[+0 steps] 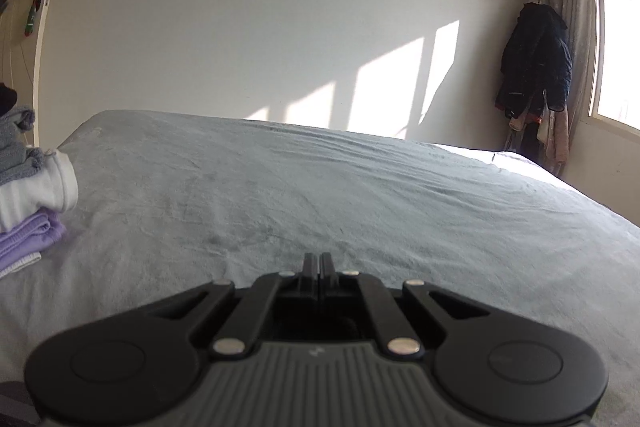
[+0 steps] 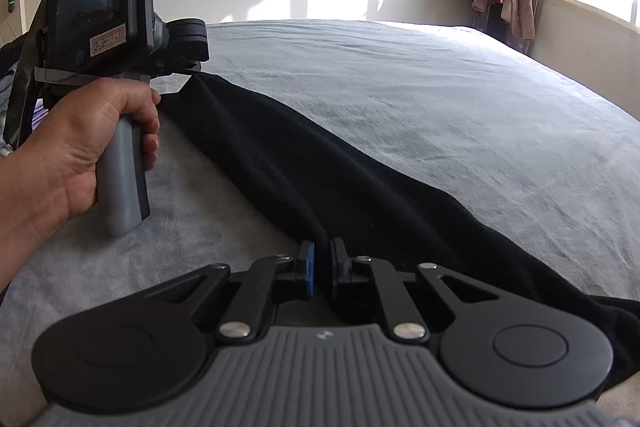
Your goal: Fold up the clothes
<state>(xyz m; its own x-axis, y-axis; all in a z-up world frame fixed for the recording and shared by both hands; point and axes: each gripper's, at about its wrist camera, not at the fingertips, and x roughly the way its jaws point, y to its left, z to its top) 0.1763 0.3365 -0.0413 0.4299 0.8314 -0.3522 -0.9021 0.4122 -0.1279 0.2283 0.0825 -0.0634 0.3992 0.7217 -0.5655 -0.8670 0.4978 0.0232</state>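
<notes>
Matt black cloth garment [image 2: 360, 195] lies on a soft, slightly wrinkled grey bedsheet [image 2: 460, 99].

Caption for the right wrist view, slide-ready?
Right gripper nearly shut over black garment on grey bedsheet.

Two claws [image 1: 319, 261] [image 2: 322, 259], one black garment [image 2: 360, 187].

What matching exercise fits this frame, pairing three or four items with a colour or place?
Column one:
1. garment in front of the right gripper
2. bedsheet
3. bottom item of the folded pile
4. hanging clothes

Column two:
A. lilac
B. black
C. corner by the window
D. pale grey-blue

Pairs: 1-B, 2-D, 3-A, 4-C
</notes>
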